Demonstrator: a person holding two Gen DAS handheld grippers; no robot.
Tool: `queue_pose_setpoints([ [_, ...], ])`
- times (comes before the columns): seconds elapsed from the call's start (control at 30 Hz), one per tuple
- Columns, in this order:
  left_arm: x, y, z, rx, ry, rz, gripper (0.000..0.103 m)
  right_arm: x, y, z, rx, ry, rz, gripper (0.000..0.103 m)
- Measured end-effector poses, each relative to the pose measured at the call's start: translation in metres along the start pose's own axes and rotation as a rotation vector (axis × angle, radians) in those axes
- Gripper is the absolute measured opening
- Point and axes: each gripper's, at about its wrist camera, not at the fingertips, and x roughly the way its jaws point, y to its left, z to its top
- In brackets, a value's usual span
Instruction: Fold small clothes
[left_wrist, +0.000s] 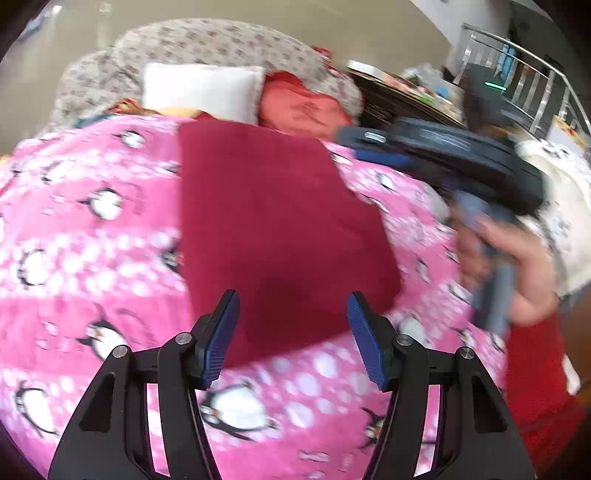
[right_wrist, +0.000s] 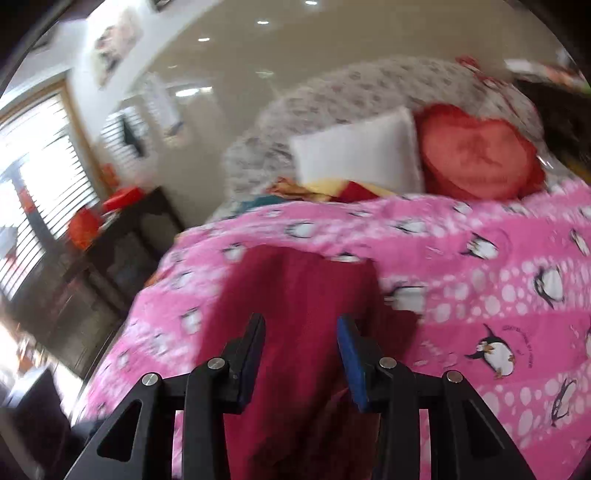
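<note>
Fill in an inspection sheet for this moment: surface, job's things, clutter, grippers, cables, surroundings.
Surface: bed under a pink penguin blanket.
Job's things: dark red cloth lying flat on the blanket as a rectangle.
Clutter: white pillow, red heart cushion and some colourful fabric at the head end.
Grippers: left gripper open, nothing between its pads; right gripper open over the cloth, pads not pressing it.
Cables: nothing seen.
Surroundings: window blinds, dark side table, metal railing.
</note>
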Motion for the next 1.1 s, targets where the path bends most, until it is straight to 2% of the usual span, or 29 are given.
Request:
queue_pose_setpoints([
  [0.1, 0.011, 0.018, 0.002, -0.072, -0.01, 0.08, 0.061, 0.0, 0.026, -0.023, -0.082, 0.067, -0.006, 0.039],
  [0.13, 0.019, 0.024, -0.001, -0.098, 0.008, 0.089, 0.061, 0.004, 0.028, -0.035, -0.11, 0.093, -0.035, 0.039],
  [0.2, 0.04, 0.033, -0.013, -0.13, 0.063, 0.083, 0.061, 0.02, 0.025, -0.062, -0.185, 0.159, -0.158, 0.035],
  [0.23, 0.049, 0.036, -0.018, -0.143, 0.089, 0.074, 0.061, 0.024, 0.02, -0.073, -0.193, 0.152, -0.17, 0.035],
  [0.3, 0.053, 0.038, -0.029, -0.152, 0.091, 0.079, 0.061, 0.018, 0.016, -0.078, -0.162, 0.123, -0.147, 0.035],
  [0.43, 0.032, 0.031, -0.036, -0.135, 0.043, 0.106, 0.061, -0.01, 0.029, -0.074, -0.143, 0.075, -0.153, 0.035],
  [0.53, 0.019, 0.026, -0.036, -0.109, 0.005, 0.172, 0.061, -0.023, 0.037, -0.074, -0.131, 0.036, -0.136, 0.035],
  [0.63, 0.017, 0.025, -0.034, -0.096, -0.015, 0.198, 0.061, -0.025, 0.043, -0.076, -0.115, 0.01, -0.142, 0.036],
  [0.77, 0.015, 0.022, -0.032, -0.088, -0.035, 0.223, 0.061, -0.008, 0.031, -0.083, -0.076, 0.027, -0.176, 0.037],
  [0.83, 0.016, 0.019, -0.028, -0.084, -0.041, 0.225, 0.061, 0.008, 0.021, -0.09, -0.063, 0.055, -0.201, 0.04],
  [0.97, 0.024, 0.019, -0.02, -0.092, -0.034, 0.211, 0.061, 0.017, 0.009, -0.099, -0.02, 0.043, -0.152, 0.044],
  [1.1, 0.032, 0.021, -0.015, -0.098, -0.022, 0.205, 0.061, 0.004, 0.014, -0.087, -0.008, 0.067, -0.136, 0.046],
])
